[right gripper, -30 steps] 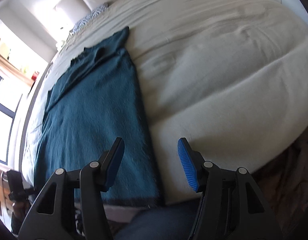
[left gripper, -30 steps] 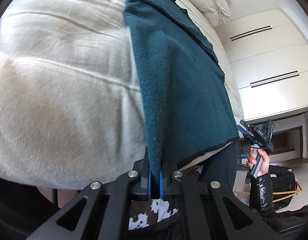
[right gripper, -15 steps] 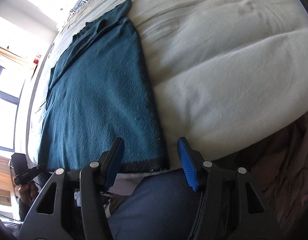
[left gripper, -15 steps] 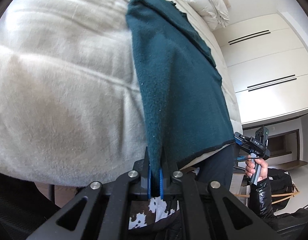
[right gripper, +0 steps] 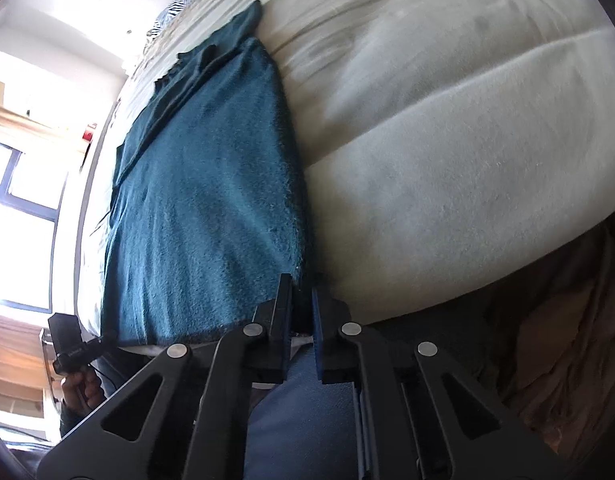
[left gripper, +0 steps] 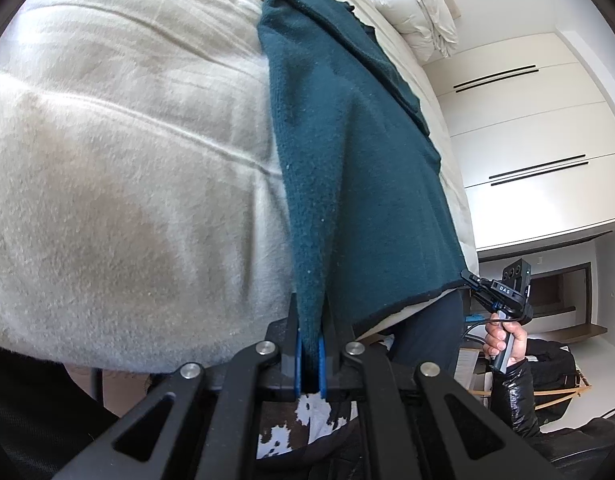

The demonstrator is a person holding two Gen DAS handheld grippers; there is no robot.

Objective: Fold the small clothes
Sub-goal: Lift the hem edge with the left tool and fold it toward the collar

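A dark teal knitted garment (left gripper: 347, 152) lies lengthwise on a cream bed (left gripper: 107, 184), its dark-edged hem hanging over the near edge. My left gripper (left gripper: 310, 344) is shut on the hem's left corner, the cloth pinched between its blue pads. In the right wrist view the same garment (right gripper: 203, 208) fills the left half. My right gripper (right gripper: 300, 312) has just shut on the hem's right corner, the fabric caught between its jaws. Each gripper shows in the other's view: the right gripper (left gripper: 473, 282) at the far hem corner, the left gripper (right gripper: 101, 340) low on the left.
A white rolled duvet (left gripper: 411, 4) lies at the bed's far end. White cupboards (left gripper: 539, 140) stand beyond the bed on the right. A window (right gripper: 23, 208) is at the left. The person's dark trouser leg (right gripper: 299, 412) is below the grippers.
My right gripper came down to the hem's right corner and closed on it; a second ago its jaws stood wide open. The left gripper kept its hold and stayed put.
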